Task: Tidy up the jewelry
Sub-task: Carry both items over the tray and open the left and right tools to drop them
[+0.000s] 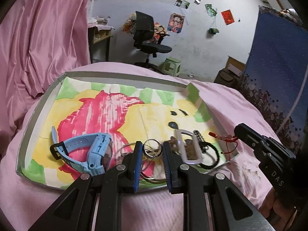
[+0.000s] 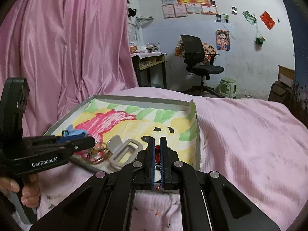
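While our left gripper (image 1: 152, 154) clamps a silver ring (image 1: 152, 147), our right gripper (image 2: 157, 155), at three o'clock, pinches a red cord bracelet (image 2: 157, 152) above the tray (image 1: 123, 75).

My work surface is a bed covered by a pink sheet (image 1: 227, 104). One shallow grey-rimmed tray (image 1: 34, 113), lined with a coloured drawing, lies directly on the sheet. Pink satin fabric (image 1: 38, 38) is heaped left of the tray.
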`<control>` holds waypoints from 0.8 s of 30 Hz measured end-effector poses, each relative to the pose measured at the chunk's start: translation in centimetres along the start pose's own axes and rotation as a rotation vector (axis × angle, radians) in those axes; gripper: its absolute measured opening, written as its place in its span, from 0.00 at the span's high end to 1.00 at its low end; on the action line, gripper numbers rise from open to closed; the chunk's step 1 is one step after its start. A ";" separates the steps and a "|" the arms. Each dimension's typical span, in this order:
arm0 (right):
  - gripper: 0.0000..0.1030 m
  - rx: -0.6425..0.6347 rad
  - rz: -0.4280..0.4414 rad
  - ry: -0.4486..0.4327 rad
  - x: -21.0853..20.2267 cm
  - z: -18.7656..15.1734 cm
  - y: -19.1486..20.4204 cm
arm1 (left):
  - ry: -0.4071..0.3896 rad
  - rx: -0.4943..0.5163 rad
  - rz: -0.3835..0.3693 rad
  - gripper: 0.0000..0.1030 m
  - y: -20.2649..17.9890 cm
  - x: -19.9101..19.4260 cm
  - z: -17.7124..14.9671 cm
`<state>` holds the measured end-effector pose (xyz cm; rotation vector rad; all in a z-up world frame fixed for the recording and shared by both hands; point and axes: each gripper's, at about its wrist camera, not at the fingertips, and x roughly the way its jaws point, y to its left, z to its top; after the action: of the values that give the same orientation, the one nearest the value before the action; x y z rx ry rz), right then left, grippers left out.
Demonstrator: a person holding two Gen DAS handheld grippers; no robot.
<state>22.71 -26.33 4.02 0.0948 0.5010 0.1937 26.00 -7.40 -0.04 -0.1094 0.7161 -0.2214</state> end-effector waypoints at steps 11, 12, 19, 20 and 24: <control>0.96 0.057 0.039 0.043 3.1 -0.9 -0.4 | 0.068 -0.021 0.069 0.81 0.8 2.2 0.4; 0.96 0.056 0.041 0.048 3.2 -1.0 -0.4 | 0.073 -0.021 0.077 0.81 0.8 2.3 0.4; 0.96 0.042 0.056 0.121 4.8 -1.7 0.2 | 0.094 -0.012 0.095 0.81 0.7 2.7 0.2; 0.96 0.041 0.057 0.127 4.9 -1.7 0.2 | 0.094 -0.012 0.095 0.81 0.8 2.7 0.2; 0.95 0.043 0.060 0.138 5.0 -1.8 0.2 | 0.095 -0.008 0.098 0.80 0.8 2.7 0.1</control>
<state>26.13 -25.03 0.11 0.1397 0.6402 0.2494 28.16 -7.30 -1.83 -0.0715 0.8152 -0.1309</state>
